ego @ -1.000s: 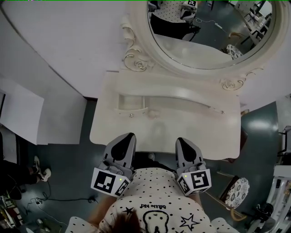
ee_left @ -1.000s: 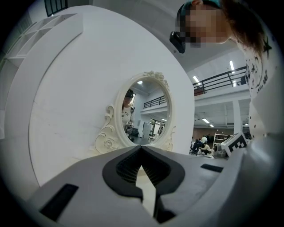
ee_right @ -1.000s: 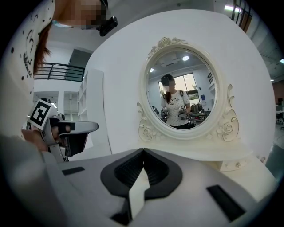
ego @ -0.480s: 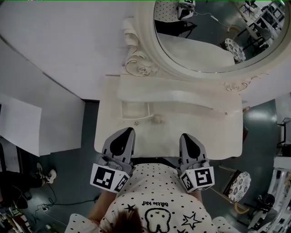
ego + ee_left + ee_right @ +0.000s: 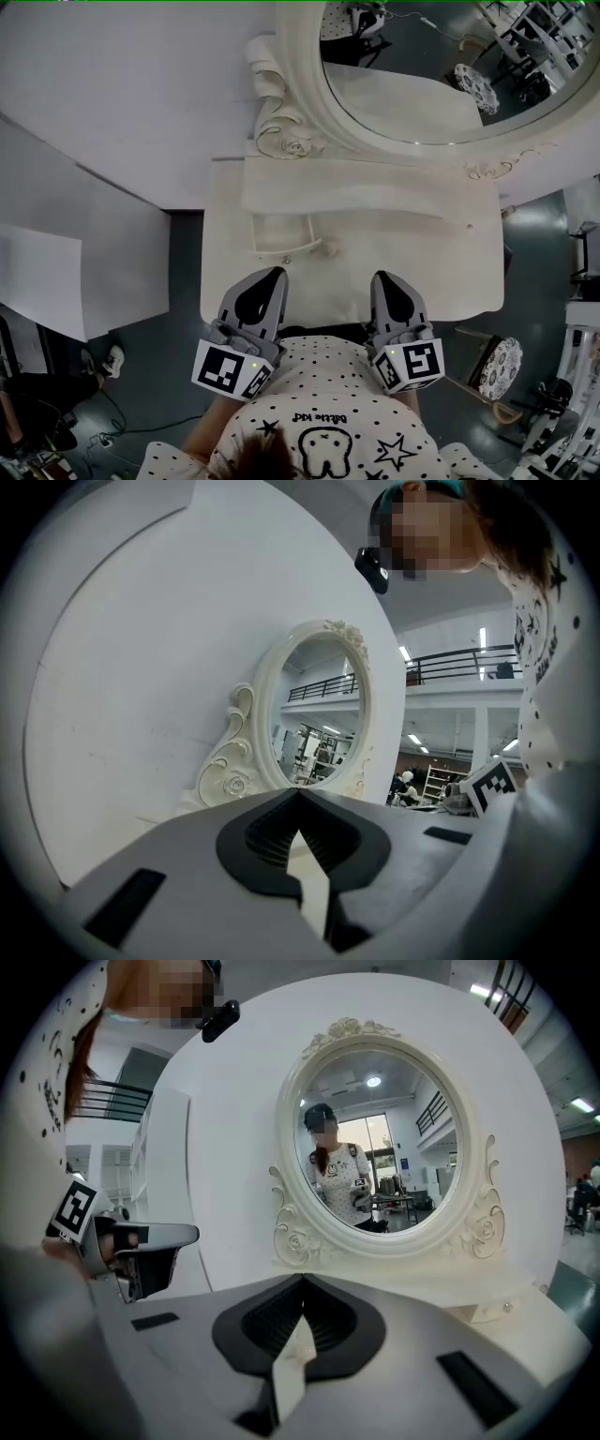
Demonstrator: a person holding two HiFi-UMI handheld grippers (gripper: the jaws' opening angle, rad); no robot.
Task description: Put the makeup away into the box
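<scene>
Left gripper [image 5: 268,277] and right gripper [image 5: 386,279]: jaws together, empty. The dressing table [image 5: 422,262] just ahead is bare; no makeup seen in any view. A small drawer [image 5: 277,246] ahead of the left gripper is possibly the box. Risk: closed tips pushed forward could knock the mirror [image 5: 441,84] beyond.

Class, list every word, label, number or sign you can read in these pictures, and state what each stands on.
"kid" (probably): ends a small printed line on the person's spotted shirt, upside down in the head view; the word before it is too small to read.
Left cube on the left tongs, right cube on the right tongs: square code patterns, no letters.
Dressing table, mirror: no text.
</scene>
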